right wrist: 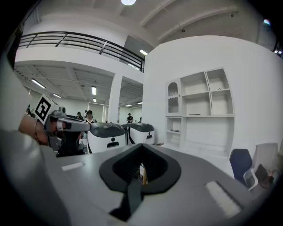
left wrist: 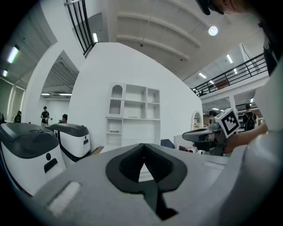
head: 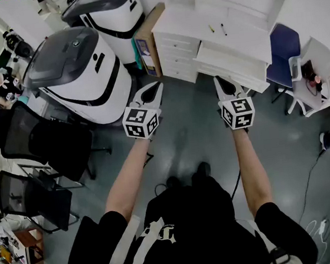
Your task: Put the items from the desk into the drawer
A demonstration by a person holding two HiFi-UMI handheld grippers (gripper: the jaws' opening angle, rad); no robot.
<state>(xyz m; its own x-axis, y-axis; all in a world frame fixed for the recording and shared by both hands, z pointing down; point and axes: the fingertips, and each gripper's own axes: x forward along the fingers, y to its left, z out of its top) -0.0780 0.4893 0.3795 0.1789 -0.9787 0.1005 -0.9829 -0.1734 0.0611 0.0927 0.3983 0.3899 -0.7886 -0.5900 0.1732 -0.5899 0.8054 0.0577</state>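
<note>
a large hall with a smooth, glossy grey floor [head: 183, 138] is seen from above, and a white desk [head: 243, 38] with a shelved top is set against the far wall. a stack of flat-fronted drawers [head: 170, 51] is fitted at the desk's left end. whether the wide panel below the desk top is a pulled-out drawer cannot be told. two small, dark, slender items [head: 211, 28] lie on the desk top, well apart from both grippers, and are too small to be identified. two rounded white-and-dark-grey machines [head: 81, 73] stand at the left, near black office chairs [head: 42, 142]. both arms are stretched forward, nearly level. the left gripper [head: 157, 86] is held with its ribbed black pads closed together on nothing. the right gripper [head: 218, 82] is likewise closed and empty. a blue chair [head: 283, 50] at the right is partly hidden behind the desk.
</note>
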